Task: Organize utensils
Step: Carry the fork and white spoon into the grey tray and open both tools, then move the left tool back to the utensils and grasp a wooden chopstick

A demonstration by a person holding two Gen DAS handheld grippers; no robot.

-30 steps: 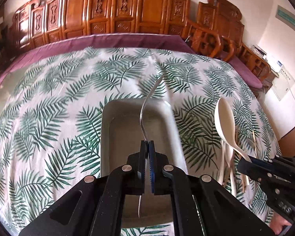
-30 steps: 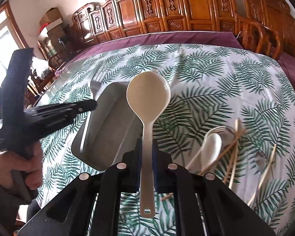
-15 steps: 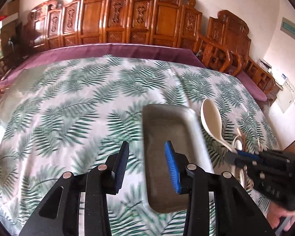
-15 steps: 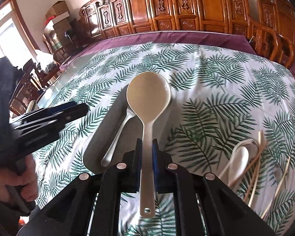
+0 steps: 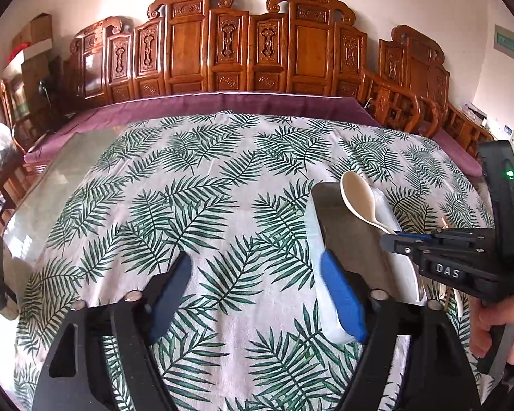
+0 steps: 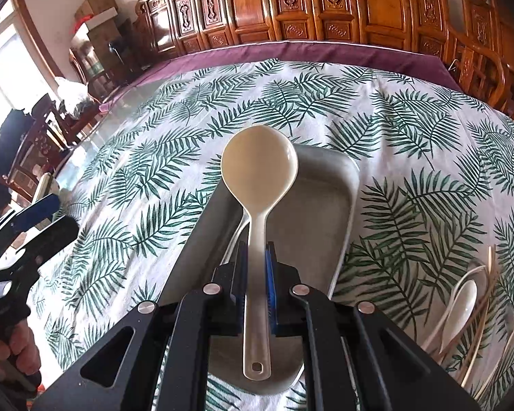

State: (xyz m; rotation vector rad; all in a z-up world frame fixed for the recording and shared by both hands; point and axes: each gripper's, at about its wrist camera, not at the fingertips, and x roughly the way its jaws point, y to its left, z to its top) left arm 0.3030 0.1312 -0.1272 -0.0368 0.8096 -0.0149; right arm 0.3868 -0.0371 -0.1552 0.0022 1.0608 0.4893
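My right gripper [image 6: 257,253] is shut on the handle of a large cream spoon [image 6: 258,164], which hangs above the grey rectangular tray [image 6: 320,212]. A metal spoon [image 6: 238,231] lies in the tray beneath it, partly hidden. My left gripper [image 5: 255,260] hovers over the leaf-print cloth left of the tray [image 5: 346,226]; its jaws are opening, with nothing between them. The left wrist view shows the cream spoon [image 5: 358,198] and the right gripper [image 5: 394,241] at the right. In the right wrist view the left gripper [image 6: 44,215] sits at the far left.
Right of the tray lies a loose heap with a white spoon [image 6: 462,304] and wooden chopsticks [image 6: 486,301]. Carved wooden chairs [image 5: 257,51] line the far side of the table. A bare glass strip [image 5: 68,171] shows at the cloth's left edge.
My left gripper let go of the metal spoon, which now lies in the tray, then opened wide and moved left off the tray. My right gripper carried the cream spoon over the tray.
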